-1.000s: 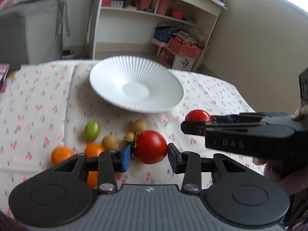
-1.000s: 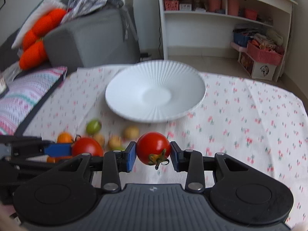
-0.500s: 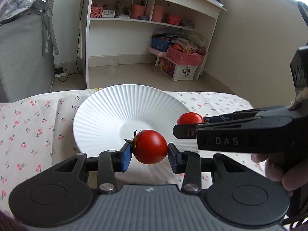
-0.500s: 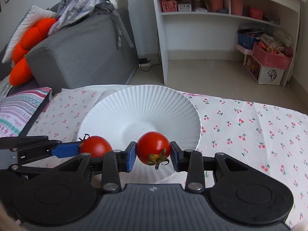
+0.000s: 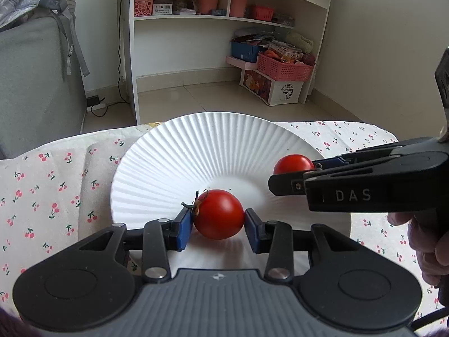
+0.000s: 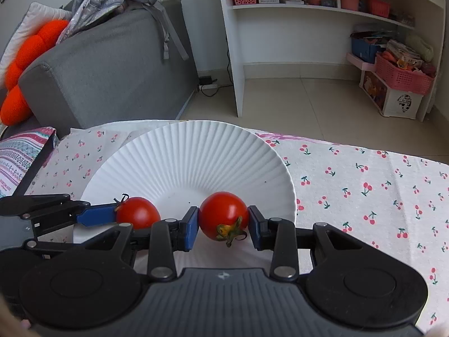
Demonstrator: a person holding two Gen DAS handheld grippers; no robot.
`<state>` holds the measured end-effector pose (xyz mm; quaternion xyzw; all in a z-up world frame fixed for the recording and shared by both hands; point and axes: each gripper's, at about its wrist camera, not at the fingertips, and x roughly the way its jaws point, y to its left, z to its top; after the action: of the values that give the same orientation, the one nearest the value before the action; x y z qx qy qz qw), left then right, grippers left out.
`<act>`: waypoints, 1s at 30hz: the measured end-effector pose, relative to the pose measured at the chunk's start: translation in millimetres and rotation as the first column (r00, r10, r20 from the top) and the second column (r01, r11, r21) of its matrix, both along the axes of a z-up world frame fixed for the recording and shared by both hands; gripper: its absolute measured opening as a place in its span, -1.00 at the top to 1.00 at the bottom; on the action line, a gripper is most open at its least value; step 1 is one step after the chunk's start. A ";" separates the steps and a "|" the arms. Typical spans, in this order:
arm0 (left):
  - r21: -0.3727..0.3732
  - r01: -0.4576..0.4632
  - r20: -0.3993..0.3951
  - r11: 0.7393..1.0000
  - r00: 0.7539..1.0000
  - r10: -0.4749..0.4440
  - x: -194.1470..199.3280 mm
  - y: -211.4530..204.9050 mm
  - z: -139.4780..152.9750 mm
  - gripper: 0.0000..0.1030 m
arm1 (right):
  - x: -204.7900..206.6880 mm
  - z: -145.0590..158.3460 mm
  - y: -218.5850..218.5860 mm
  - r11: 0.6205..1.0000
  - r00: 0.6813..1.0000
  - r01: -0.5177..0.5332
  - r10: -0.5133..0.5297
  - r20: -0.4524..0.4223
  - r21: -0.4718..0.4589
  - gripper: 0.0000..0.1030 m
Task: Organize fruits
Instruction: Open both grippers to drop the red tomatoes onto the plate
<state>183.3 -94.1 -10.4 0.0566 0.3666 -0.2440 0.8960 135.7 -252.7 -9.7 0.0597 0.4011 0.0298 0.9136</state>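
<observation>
My left gripper point(image 5: 218, 223) is shut on a red tomato point(image 5: 219, 214) with its stem to the left, held over the near part of a white ribbed plate point(image 5: 196, 151). My right gripper point(image 6: 223, 227) is shut on a second red tomato point(image 6: 223, 214), stem facing down toward me, over the same plate point(image 6: 196, 154). In the left wrist view the right gripper point(image 5: 297, 168) comes in from the right with its tomato point(image 5: 293, 163). In the right wrist view the left gripper point(image 6: 123, 213) comes in from the left with its tomato point(image 6: 137, 213).
The plate sits on a white cherry-print tablecloth point(image 6: 364, 185). Beyond the table stand a grey sofa point(image 6: 112, 64) with an orange cushion point(image 6: 25, 56), a white shelf unit point(image 5: 224, 28) and a pink basket point(image 5: 283, 66) on the floor.
Both grippers have carried their tomatoes forward, from above the loose fruits on the cloth to over the plate, and lower toward it. The other fruits have dropped out of view.
</observation>
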 end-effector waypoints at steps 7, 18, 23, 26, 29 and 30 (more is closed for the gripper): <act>0.020 0.010 0.004 1.000 1.000 -0.010 -1.7 -3.6 0.9 0.45 | -0.2 0.4 0.7 1.000 1.000 -0.005 0.005 0.007 0.002 0.33; 0.029 0.001 -0.004 1.000 1.000 0.000 -13.2 3.2 8.1 0.22 | -18.2 18.2 4.6 1.000 0.999 -0.007 0.008 0.049 -0.029 -0.08; 0.026 -0.003 -0.008 1.000 1.000 0.003 -25.8 11.1 15.8 0.02 | -32.7 29.2 5.0 0.999 0.997 0.017 -0.015 0.077 -0.030 -0.27; 0.020 -0.017 0.004 1.000 1.000 0.017 -36.8 18.1 21.7 -0.26 | -44.9 34.0 7.3 0.999 0.995 0.034 -0.032 0.091 -0.023 -0.44; 0.022 -0.023 0.007 0.999 1.000 0.023 -48.8 25.4 27.1 -0.39 | -59.0 38.1 10.9 0.999 0.994 0.041 -0.038 0.101 -0.029 -0.59; 0.025 -0.022 0.008 0.999 1.000 0.021 -54.2 27.4 29.0 -0.39 | -64.0 39.7 12.9 0.998 0.994 0.043 -0.039 0.106 -0.035 -0.68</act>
<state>129.2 -66.7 18.5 0.0647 0.3665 -0.2297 0.8993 71.7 -239.8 30.0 0.0491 0.3514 0.0067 0.9349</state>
